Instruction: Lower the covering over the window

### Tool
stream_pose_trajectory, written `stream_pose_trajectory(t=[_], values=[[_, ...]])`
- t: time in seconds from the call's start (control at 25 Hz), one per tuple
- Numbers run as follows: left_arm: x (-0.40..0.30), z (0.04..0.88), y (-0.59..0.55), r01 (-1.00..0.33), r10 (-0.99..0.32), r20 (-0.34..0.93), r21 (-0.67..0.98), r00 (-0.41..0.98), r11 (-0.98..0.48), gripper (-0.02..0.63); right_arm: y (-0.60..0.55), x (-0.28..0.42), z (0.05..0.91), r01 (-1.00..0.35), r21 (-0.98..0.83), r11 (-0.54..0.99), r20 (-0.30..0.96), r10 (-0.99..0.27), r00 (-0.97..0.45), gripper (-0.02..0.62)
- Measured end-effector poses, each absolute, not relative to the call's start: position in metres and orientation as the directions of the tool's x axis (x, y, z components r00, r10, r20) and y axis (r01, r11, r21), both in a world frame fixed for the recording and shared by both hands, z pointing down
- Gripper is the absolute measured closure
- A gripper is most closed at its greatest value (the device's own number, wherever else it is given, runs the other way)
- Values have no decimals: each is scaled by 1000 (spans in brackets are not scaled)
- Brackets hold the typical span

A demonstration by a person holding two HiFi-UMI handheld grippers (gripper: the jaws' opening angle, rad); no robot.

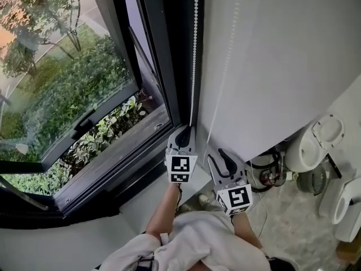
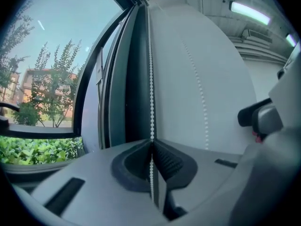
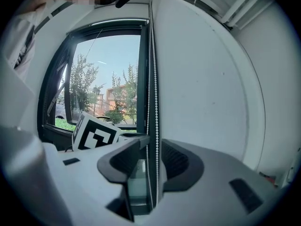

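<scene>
Two strands of chain [image 1: 194, 55] are hanging just right of the window frame [image 1: 163, 55], against the white wall [image 1: 282, 55]. At the frame's lower right corner the left gripper [image 1: 182, 133] is pointing level, jaws clamped tight on the strand nearest the frame. In the left gripper view, beads are running straight into the pinch and out below it.

Just right of that, farther from the frame, the right gripper [image 1: 217, 156] is sitting at the strand that is slanting away from the frame. Its jaws are standing apart. In the right gripper view, chain is passing down through the gap and the pads are not pressing on it.

Glass inside the frame is showing uncovered, with trees, shrubs and a building outside. The sash [image 1: 84, 123] is tilting outward at the frame's bottom.

The blind may be the pale strip [image 3: 108, 21] running along the frame's top edge in the right gripper view, but it is too small to tell.

White sleeves [image 1: 197, 241] are showing below the frame, behind both grippers.
</scene>
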State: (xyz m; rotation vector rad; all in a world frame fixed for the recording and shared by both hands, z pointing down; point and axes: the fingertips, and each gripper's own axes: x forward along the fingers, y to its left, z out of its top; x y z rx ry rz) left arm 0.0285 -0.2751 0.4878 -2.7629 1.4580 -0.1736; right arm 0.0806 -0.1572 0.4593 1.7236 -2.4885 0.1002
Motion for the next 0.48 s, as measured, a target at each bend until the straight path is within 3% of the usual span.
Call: stream_pose_trajectory(t=[0.48], values=[[31,489,-225,-751,-750,95,-22,655,-659,589,-153,58,428,-896,70,439,66,-898,-435,449]])
